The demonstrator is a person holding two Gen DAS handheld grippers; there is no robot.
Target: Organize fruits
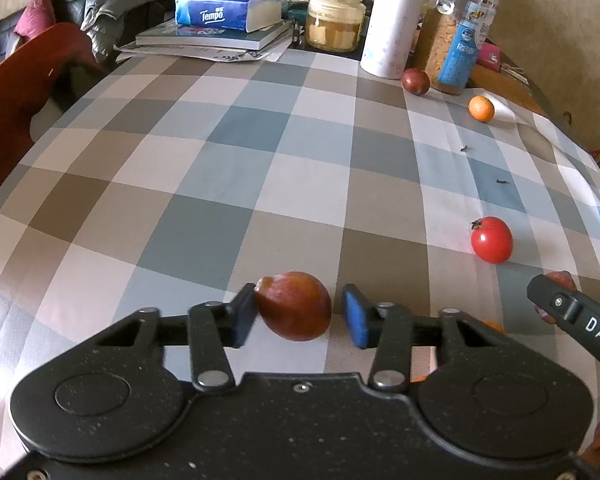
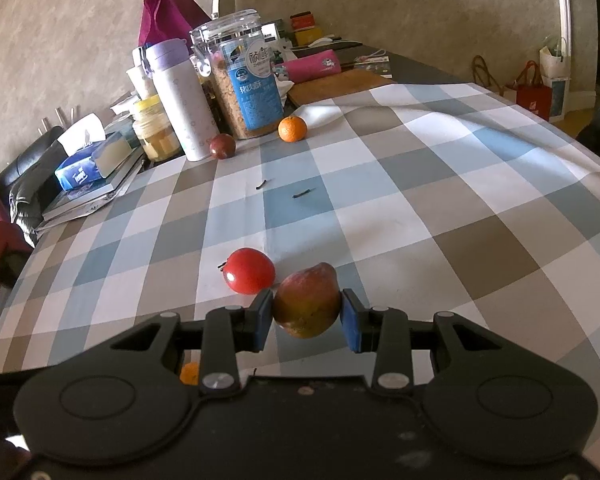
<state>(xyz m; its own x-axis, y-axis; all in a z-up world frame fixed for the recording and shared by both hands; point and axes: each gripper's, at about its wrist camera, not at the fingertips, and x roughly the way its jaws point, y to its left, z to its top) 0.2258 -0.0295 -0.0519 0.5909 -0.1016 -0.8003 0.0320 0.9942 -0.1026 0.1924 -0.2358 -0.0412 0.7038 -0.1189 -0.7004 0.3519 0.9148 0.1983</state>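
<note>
Red-brown fruit [image 1: 294, 306] touches only one pad of my left tool [image 1: 298, 314] — it may roll; my right tool [image 2: 306, 316] pinches a pear [image 2: 307, 305].

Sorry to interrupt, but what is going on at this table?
A person is sorting fruit with two handheld grippers. The right gripper is shut on a pear-shaped fruit. The left gripper brackets a reddish-brown fruit, one pad touching, the other just clear. A tomato, an orange and a dark plum lie on the checked cloth.
</note>
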